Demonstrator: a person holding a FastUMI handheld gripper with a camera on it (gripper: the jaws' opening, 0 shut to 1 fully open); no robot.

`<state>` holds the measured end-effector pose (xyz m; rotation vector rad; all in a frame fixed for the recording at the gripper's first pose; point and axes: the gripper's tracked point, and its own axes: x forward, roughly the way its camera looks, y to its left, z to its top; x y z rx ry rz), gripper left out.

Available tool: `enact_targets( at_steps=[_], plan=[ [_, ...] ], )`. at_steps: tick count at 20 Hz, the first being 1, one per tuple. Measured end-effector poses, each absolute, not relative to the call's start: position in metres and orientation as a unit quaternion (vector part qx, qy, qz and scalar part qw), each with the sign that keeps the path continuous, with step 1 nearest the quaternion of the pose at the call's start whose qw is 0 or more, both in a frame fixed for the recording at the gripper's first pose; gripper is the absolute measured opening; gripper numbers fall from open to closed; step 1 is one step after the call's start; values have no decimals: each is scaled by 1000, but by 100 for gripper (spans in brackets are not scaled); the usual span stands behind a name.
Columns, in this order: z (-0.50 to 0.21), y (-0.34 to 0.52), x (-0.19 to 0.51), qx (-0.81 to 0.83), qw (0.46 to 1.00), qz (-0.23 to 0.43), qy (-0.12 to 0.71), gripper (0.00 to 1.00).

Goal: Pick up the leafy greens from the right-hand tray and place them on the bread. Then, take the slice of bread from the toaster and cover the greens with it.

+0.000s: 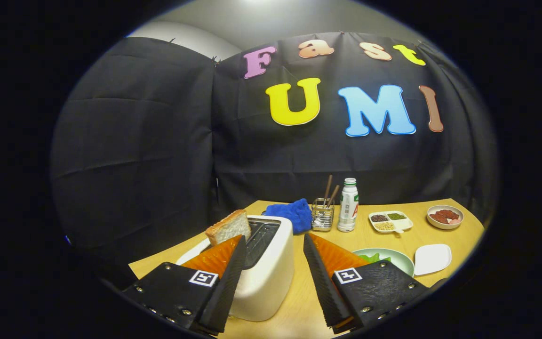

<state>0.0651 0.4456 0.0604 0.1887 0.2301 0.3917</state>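
Your gripper [274, 242] is released, its two fingers spread wide apart and pressing on nothing. A white toaster [266, 263] stands on a wooden table [299, 301], and it is your landmark. It sits between the fingers, close against the left one, with its near end low between them. A slice of bread [228, 227] sticks up tilted out of the toaster's left slot, just beyond the left fingertip and not touching it.

To the right of the toaster, partly hidden behind the right finger, is a pale green plate [400, 259] holding leafy greens [373, 257]. Just right of that plate lies a small white dish [433, 259].

Behind the toaster, touching or nearly touching its far end, rests a blue cloth [292, 214]. Further right along the back stand a wire holder with sticks [322, 213], a white bottle [348, 205], a divided white tray of small foods [390, 221], and a bowl of reddish pieces [445, 216].
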Motion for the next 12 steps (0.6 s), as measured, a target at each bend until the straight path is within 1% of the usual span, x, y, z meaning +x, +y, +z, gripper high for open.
enact_targets(
  at_steps=[6, 12],
  plan=[
    [60, 493, 68, 87, 966, 210, 122, 75],
    [54, 523, 86, 53, 970, 201, 123, 75]
  ],
)
